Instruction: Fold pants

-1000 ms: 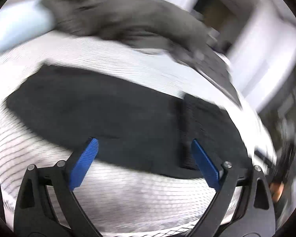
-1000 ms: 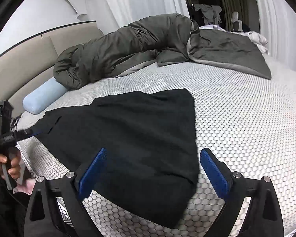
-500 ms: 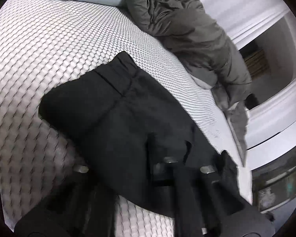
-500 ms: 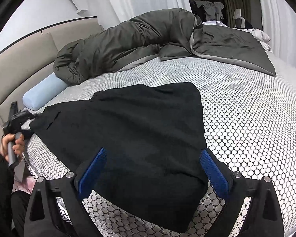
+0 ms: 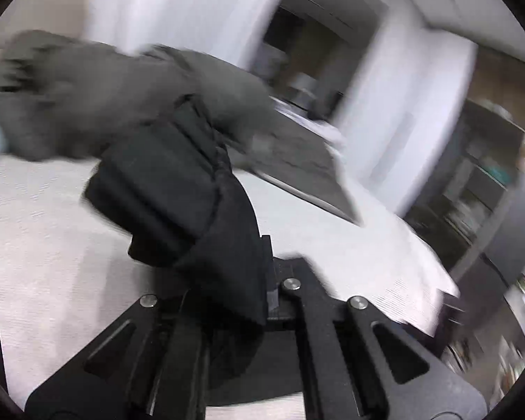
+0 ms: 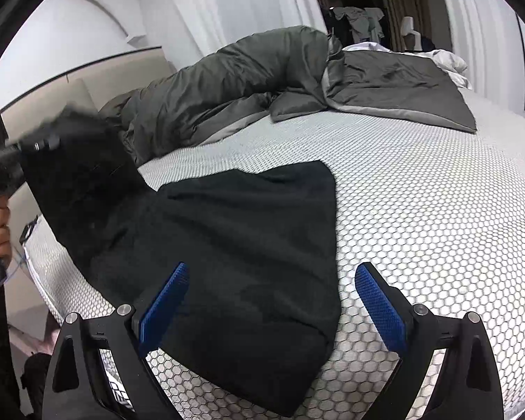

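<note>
Black pants (image 6: pixel 241 245) lie on the bed's white honeycomb cover (image 6: pixel 420 217). My left gripper (image 5: pixel 241 294) is shut on the pants' waistband end (image 5: pixel 178 189) and holds it lifted off the bed; the cloth hides its fingertips. In the right wrist view the left gripper (image 6: pixel 35 147) shows at the far left, raising that end (image 6: pixel 80 175). My right gripper (image 6: pixel 269 301) is open and empty, low over the near end of the pants, with one blue pad (image 6: pixel 164 301) above the cloth and the other (image 6: pixel 378 301) above the cover.
A rumpled grey duvet (image 6: pixel 262 80) lies across the back of the bed. A padded headboard (image 6: pixel 70 98) is at the left. The bed's edge (image 6: pixel 45 280) runs along the near left. White curtains and a dark doorway stand behind.
My left gripper has shut on the waistband end and lifted it up off the bed. My right gripper has stayed open in about the same place.
</note>
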`<action>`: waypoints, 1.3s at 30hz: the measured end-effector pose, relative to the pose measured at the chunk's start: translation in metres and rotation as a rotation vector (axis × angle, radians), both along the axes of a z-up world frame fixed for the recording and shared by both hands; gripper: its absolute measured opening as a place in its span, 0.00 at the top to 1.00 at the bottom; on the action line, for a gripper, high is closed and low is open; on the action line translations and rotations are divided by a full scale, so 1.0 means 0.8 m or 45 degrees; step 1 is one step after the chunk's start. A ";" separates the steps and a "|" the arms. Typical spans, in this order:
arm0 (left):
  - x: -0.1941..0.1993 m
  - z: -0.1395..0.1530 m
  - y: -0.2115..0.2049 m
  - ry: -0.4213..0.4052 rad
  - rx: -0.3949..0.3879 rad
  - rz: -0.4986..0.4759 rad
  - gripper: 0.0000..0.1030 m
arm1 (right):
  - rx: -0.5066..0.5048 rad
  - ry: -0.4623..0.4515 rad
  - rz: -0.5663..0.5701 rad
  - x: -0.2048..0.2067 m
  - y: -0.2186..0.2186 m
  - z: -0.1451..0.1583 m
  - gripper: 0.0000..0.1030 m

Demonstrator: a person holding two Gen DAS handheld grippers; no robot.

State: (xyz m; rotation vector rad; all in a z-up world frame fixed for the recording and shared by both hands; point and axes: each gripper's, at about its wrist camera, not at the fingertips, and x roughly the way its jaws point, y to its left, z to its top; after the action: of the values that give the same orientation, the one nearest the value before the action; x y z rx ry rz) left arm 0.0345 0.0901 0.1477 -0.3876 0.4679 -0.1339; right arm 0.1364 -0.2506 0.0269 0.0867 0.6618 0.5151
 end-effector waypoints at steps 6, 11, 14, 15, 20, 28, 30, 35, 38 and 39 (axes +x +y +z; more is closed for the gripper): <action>0.040 -0.088 -0.123 0.207 -0.045 -0.398 0.41 | 0.029 0.057 -0.118 0.014 -0.039 -0.008 0.06; 0.011 -0.116 -0.084 0.223 -0.056 -0.286 0.21 | 0.082 0.141 -0.180 0.027 -0.062 -0.015 0.06; 0.008 -0.119 -0.036 0.206 -0.002 -0.131 0.21 | 0.146 0.143 -0.114 0.024 -0.055 -0.008 0.06; 0.012 -0.122 -0.027 0.208 0.022 -0.088 0.21 | 0.167 0.143 -0.076 0.022 -0.050 -0.005 0.06; 0.041 -0.171 0.024 0.274 0.007 0.047 0.21 | 0.328 0.235 0.194 0.024 -0.009 0.002 0.30; 0.040 -0.189 0.023 0.283 0.062 -0.013 0.21 | 0.394 0.592 0.162 0.075 0.024 -0.047 0.33; 0.036 -0.187 0.020 0.287 0.088 -0.014 0.21 | 0.364 0.572 0.158 0.077 0.030 -0.042 0.47; 0.021 -0.176 0.029 0.274 0.050 0.000 0.21 | 0.214 0.404 0.150 0.054 0.056 -0.003 0.94; 0.006 -0.164 0.032 0.224 0.046 -0.013 0.21 | 0.213 0.210 0.236 0.013 0.062 0.057 0.94; 0.002 -0.161 0.033 0.215 0.047 -0.019 0.21 | 0.194 0.172 0.244 0.003 0.060 0.069 0.94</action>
State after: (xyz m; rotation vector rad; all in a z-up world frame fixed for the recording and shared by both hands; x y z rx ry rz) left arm 0.0360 0.1162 0.0186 -0.3604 0.6391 -0.1073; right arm 0.1387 -0.2025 0.0818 0.2044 0.7669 0.7490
